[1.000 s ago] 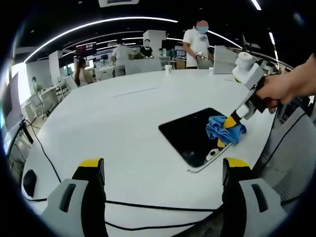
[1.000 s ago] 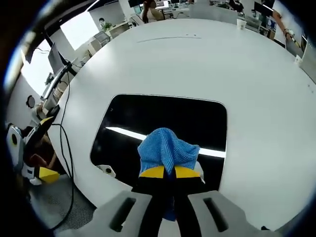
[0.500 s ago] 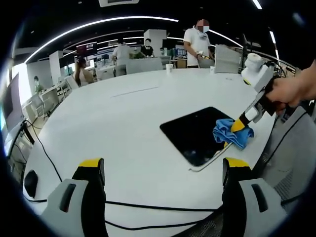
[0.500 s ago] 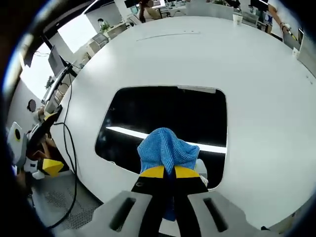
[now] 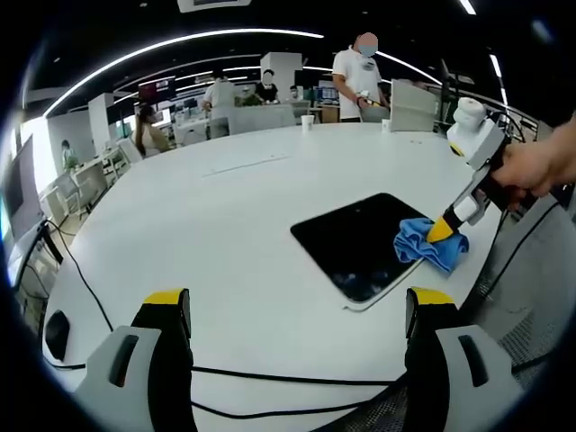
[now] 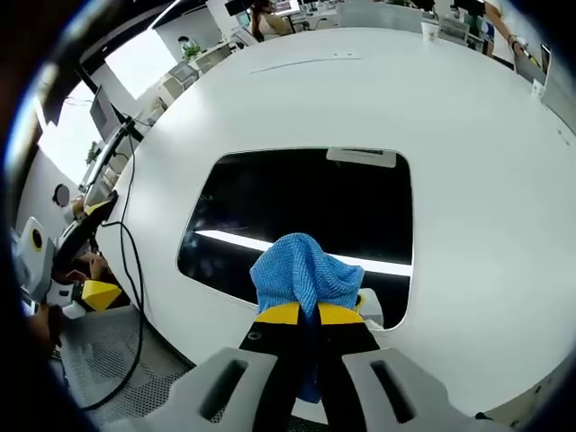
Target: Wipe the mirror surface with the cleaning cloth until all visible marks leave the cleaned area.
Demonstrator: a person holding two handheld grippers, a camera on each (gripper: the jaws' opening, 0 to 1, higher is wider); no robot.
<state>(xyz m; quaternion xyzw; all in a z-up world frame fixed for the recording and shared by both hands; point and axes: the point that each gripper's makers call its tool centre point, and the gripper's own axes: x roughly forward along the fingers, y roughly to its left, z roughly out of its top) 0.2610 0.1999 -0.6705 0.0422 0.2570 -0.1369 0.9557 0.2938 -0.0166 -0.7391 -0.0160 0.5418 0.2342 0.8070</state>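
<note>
My right tool (image 6: 309, 314) pinches the nubby blue microfibre cloth (image 6: 304, 273) on the glossy black rounded-rectangle mirror (image 6: 297, 211); left tool (image 5: 297, 310) gapes above the white desk (image 5: 198, 234).

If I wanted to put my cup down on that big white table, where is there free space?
The table is mostly bare: a wide white stretch runs from the mirror out to the far edge. It is crowded only at the mirror's near corner, where the right gripper presses the blue cloth. Cables cross the near edge.
</note>
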